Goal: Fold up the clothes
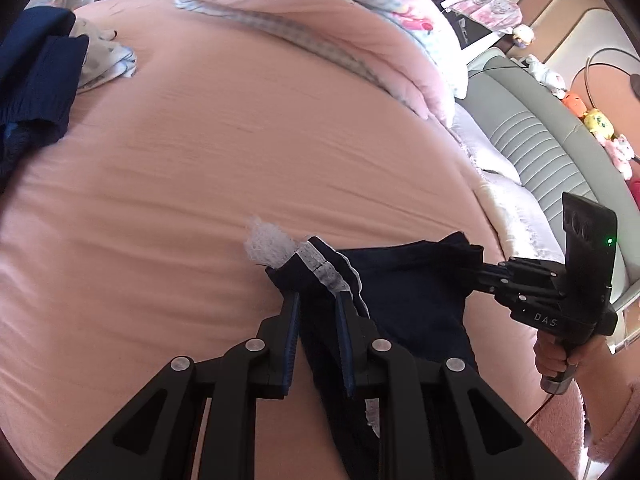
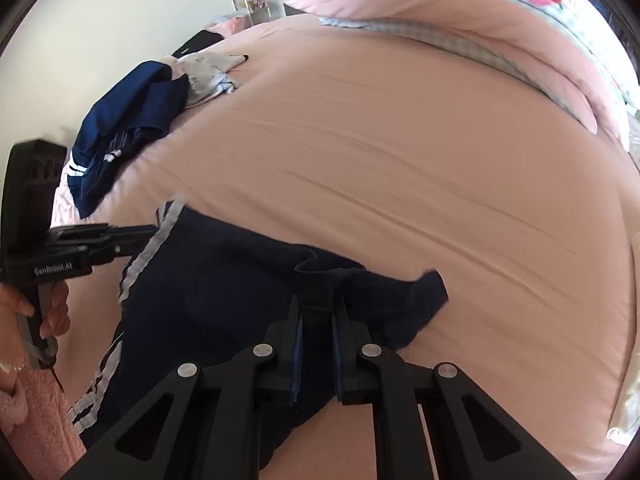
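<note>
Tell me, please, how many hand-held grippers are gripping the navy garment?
2: the left hand-held gripper pinches the navy garment at its white-striped edge, and the right hand-held gripper pinches its opposite edge.

Wide bed (image 2: 400, 152) under a smooth peach-pink sheet, faintly creased across the middle. At 6 o'clock, dark navy garment (image 2: 208, 280) with pale side stripes, partly on the sheet, edges lifted. Toward 10 o'clock, near the bed's edge, heap of blue clothes (image 2: 124, 120) with white stripes; just beside it, touching, small crumpled pale cloth (image 2: 208, 76). From 12 round to 2 o'clock, bunched pink quilt (image 2: 460, 12) with checked and printed lining, lying along the far side of the bed. Rest of the sheet bare between quilt and garments.
</note>
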`<control>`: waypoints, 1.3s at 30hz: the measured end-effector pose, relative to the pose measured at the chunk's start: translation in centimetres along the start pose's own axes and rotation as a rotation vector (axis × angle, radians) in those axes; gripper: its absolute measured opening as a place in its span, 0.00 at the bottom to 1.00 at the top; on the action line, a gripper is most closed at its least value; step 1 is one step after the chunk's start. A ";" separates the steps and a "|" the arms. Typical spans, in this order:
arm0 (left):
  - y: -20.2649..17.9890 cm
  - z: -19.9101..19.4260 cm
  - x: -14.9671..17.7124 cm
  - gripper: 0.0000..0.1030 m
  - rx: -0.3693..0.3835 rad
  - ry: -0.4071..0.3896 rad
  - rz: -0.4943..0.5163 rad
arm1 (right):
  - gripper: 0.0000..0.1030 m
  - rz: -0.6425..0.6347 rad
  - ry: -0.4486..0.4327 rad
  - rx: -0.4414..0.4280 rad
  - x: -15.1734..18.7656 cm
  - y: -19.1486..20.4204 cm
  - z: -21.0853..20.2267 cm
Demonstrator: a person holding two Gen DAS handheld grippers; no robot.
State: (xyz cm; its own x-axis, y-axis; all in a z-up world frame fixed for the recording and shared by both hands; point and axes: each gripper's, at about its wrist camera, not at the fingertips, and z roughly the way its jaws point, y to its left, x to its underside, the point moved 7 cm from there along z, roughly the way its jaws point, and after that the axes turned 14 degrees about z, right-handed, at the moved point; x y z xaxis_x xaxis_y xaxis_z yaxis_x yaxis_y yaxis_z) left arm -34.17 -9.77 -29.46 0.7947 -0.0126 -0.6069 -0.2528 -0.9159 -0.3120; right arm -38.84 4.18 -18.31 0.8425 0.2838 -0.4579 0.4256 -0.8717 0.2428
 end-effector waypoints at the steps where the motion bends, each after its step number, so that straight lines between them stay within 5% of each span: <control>1: 0.2 0.0 0.0 0.15 -0.011 0.004 -0.002 | 0.08 0.005 -0.004 0.007 0.0 -0.8 -0.4; 8: 0.4 2.1 0.5 0.16 -0.026 0.040 -0.062 | 0.04 0.126 0.003 0.122 1.2 -3.5 1.7; 14: 0.2 2.4 0.2 0.18 -0.004 0.004 -0.061 | 0.06 0.190 0.045 0.047 1.5 -3.8 2.7; 16: 0.3 2.5 0.3 0.18 -0.012 -0.002 -0.050 | 0.26 0.217 0.029 0.039 1.0 -3.8 3.3; 18: 0.2 2.7 0.2 0.17 -0.052 -0.002 -0.015 | 0.31 0.258 0.014 0.021 0.4 -4.4 3.9; 25: 0.6 2.0 0.0 0.13 -0.234 0.089 0.063 | 0.26 0.275 -0.029 0.091 -1.0 -5.5 5.6; 28: 2.0 0.7 -0.2 0.13 -0.220 0.061 -0.004 | 0.30 0.263 -0.056 0.151 -1.5 -6.3 4.7; 33: 1.0 1.7 -0.9 0.13 -0.178 0.060 0.017 | 0.30 0.293 -0.117 0.071 -1.7 -5.6 2.1; 39: -2.5 5.1 -1.9 0.13 -0.116 0.088 0.138 | 0.26 0.141 0.042 0.175 0.8 -5.1 5.8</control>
State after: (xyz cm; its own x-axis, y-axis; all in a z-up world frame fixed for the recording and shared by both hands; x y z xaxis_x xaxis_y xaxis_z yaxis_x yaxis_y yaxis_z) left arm -37.84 -5.39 -31.27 0.8036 -0.1713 -0.5700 -0.3011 -0.9431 -0.1411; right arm -42.21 6.51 -24.88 0.9042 0.1673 -0.3929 0.2417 -0.9590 0.1481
